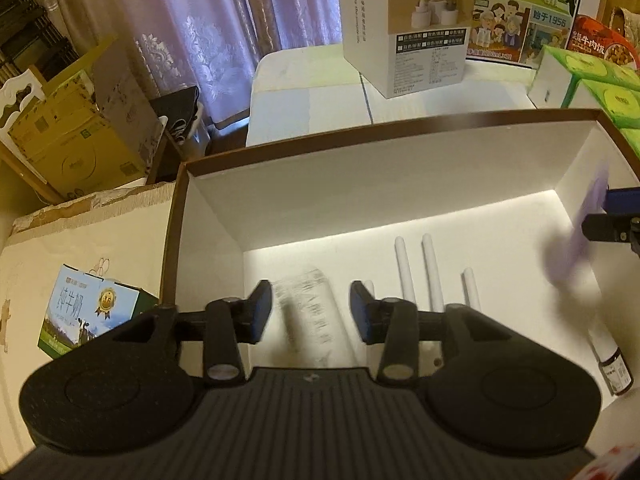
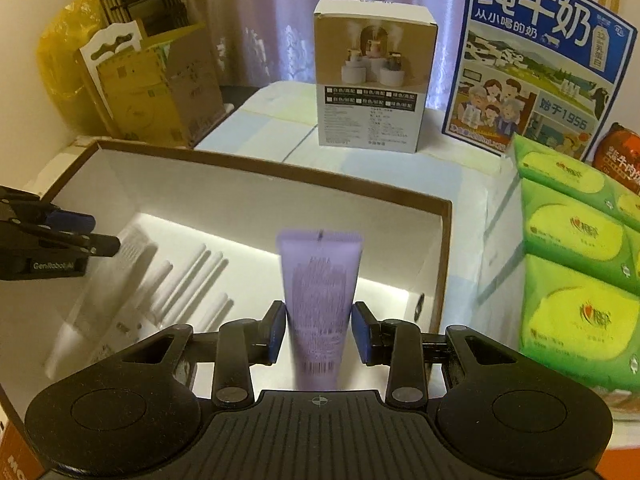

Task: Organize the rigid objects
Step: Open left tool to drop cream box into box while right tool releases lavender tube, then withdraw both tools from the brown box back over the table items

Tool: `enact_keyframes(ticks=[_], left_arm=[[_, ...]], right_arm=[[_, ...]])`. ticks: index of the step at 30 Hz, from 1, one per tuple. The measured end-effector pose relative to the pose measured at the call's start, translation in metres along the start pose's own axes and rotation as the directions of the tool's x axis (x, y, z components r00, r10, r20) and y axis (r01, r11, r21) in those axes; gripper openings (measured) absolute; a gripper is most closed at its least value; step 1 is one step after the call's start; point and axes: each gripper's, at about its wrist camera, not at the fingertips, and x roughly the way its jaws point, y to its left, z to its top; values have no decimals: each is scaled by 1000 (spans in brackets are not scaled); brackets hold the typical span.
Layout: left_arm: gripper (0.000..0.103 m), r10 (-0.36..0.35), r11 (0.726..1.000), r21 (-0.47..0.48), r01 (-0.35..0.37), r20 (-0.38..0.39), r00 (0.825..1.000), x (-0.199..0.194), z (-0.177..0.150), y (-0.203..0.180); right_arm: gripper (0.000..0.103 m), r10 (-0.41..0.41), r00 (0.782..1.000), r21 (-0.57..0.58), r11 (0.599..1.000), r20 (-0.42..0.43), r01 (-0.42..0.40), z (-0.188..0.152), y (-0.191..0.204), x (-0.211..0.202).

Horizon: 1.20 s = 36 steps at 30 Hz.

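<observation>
The right tool (image 2: 318, 332) grips a lilac plastic tube (image 2: 320, 292) over the white-lined brown box (image 2: 248, 178); the left tool (image 1: 311, 312) stands parted around a blurred white tube (image 1: 306, 320), pads clear.

Box (image 2: 248, 184): brown outside and rim, white inside. Tube (image 2: 320, 292): pale lilac with dark print and a barcode. Sticks (image 1: 430, 272): white. Wipe packs (image 2: 576, 240): green and yellow. Curtain (image 1: 208, 20): mauve, floral lace pattern. Hand-held gripper (image 2: 319, 330): black, blue pads.

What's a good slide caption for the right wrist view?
Right gripper holds a purple tube over the white-lined box with white sticks inside.
</observation>
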Motion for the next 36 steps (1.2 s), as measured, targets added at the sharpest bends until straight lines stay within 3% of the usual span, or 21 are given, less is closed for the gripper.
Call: enact_keyframes(ticks=[2, 14, 24, 36], left_arm=[[48, -6, 1000, -2, 6, 0, 1000, 0, 0, 0], [53, -21, 1000, -19, 21, 23, 1000, -18, -11, 2], [53, -33, 999, -31, 34, 48, 998, -44, -21, 3], [53, -45, 997, -52, 51, 109, 993, -90, -32, -8]], right_arm=[[33, -1, 1000, 7, 1000, 15, 1, 3, -2, 0], [46, 53, 998, 13, 998, 45, -54, 2, -14, -26], [48, 79, 996, 6, 997, 35, -79, -12, -10, -37], [48, 110, 990, 42, 993, 86, -114, -28, -13, -72]])
